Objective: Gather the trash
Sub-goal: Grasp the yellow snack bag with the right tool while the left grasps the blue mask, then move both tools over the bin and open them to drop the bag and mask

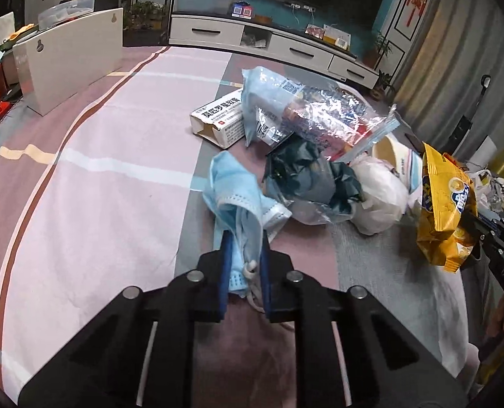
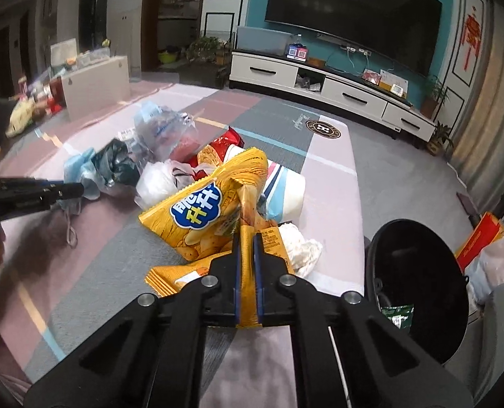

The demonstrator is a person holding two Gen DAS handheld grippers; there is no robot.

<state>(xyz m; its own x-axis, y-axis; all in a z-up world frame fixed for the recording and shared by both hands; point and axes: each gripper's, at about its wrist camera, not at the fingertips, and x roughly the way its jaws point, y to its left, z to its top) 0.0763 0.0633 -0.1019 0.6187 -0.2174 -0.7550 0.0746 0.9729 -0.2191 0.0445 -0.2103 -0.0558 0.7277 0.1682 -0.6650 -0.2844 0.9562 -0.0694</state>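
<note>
A heap of trash lies on a pink and grey cloth [image 1: 116, 176]. My left gripper [image 1: 246, 238] is shut on a crumpled blue face mask [image 1: 231, 183] at the near left of the heap; an ear loop dangles between the fingers. My right gripper [image 2: 247, 238] is shut on the lower edge of a yellow chip bag [image 2: 201, 210], which shows lifted at the right in the left wrist view [image 1: 442, 204]. In the heap are a white medicine box [image 1: 218, 119], a clear zip bag [image 1: 319, 112], a dark green crumpled bag [image 1: 306, 173], a white plastic bag [image 1: 377, 190] and a striped paper cup [image 2: 282, 187].
A black bin [image 2: 418, 282] stands open past the cloth's right edge, with a green scrap inside. A white upright panel [image 1: 71, 71] stands at the far left. A white TV cabinet [image 1: 268, 44] runs along the back wall. Bags and an orange box [image 2: 483, 238] lie beyond the bin.
</note>
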